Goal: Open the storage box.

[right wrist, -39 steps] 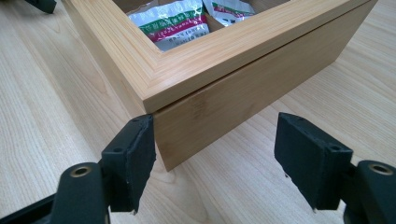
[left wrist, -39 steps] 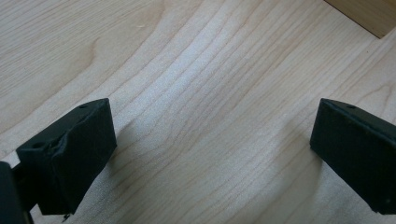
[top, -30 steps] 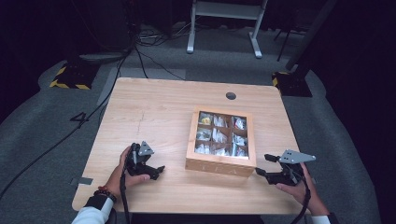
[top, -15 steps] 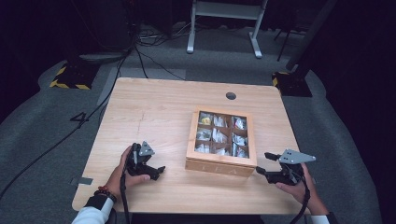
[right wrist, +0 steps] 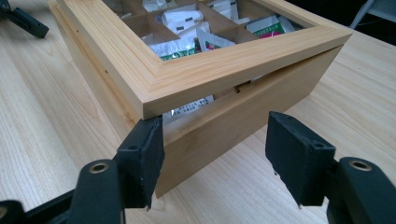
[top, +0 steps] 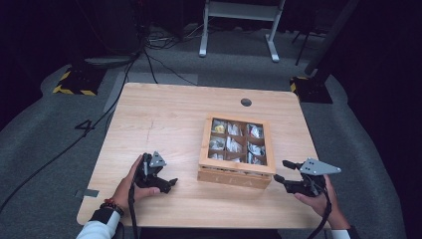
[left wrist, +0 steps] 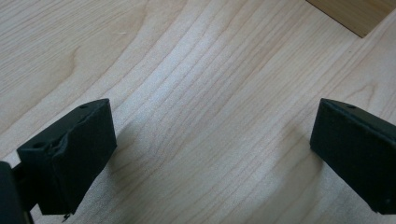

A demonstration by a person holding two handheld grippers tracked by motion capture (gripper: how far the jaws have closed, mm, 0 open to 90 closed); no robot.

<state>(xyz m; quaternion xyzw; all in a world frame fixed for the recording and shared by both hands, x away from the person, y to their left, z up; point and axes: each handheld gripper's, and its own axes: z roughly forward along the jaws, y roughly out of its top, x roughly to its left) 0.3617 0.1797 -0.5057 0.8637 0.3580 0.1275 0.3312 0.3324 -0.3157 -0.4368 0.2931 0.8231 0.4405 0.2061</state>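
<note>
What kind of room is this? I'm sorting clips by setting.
Probably a lab or studio: a light wooden table on grey carpet, black cables trailing across it, yellow-black hazard-striped bases, dark surroundings.

Broad bare stretch of the pale wooden table left of and behind the square wooden compartment box with glazed lid, open to passage from the near left. Open tabletop between the spread jaws of the left gripper, box corner well beyond. On the right, only a narrow strip of table; right gripper hard up against the box's near corner, one jaw under the slightly raised lid edge
</note>
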